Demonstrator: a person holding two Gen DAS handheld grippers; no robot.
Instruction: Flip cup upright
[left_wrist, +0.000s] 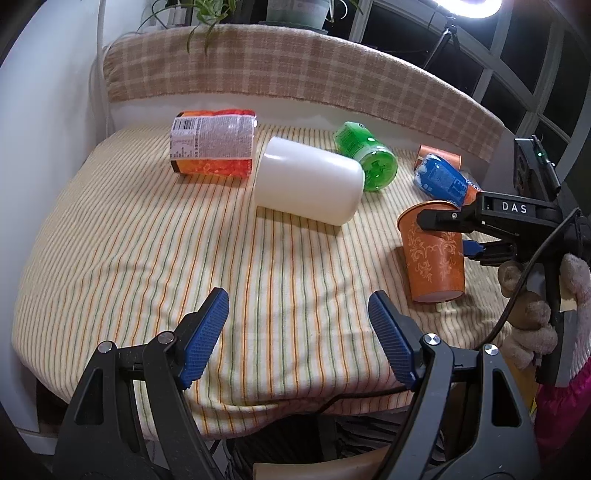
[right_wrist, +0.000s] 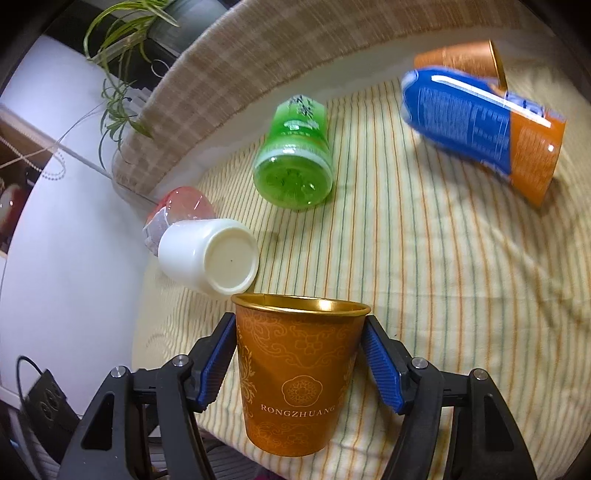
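Cup (left_wrist: 436, 254), orange w/ gold scroll print, is the landmark. Left wrist view: it stands mouth-up near the front-right edge of the striped cloth (left_wrist: 147, 240), slightly tilted. Right gripper (left_wrist: 448, 232) comes in from the cup's right, one finger across the rim area, the other low behind the cup. Left gripper (left_wrist: 299, 339) is well in front-left of the cup, jaws wide, holding nothing. White tumbler (left_wrist: 310, 181) lies on its side behind-left of the cup; green bottle (left_wrist: 369, 160) further back; blue/orange bottle (left_wrist: 445, 181) just behind the cup.

Right wrist view: cup (right_wrist: 299, 373) sits btwn the blue pads (right_wrist: 218, 354), gold rim up. Left pad looks touching the wall; right pad shows a thin gap, so can't tell if the grip is firm or just released. Base appears to hang near/over the cloth's front edge.

Risks, my read: paper wall is thin, so hard squeeze = crushed rim. If jaws open unevenly, one pad drags the cup and it tips, prob. forward off the edge. Soft wrinkly cloth = wobbly footing. White tumbler (right_wrist: 210, 254) is close behind-left, could get bumped on pull-back.
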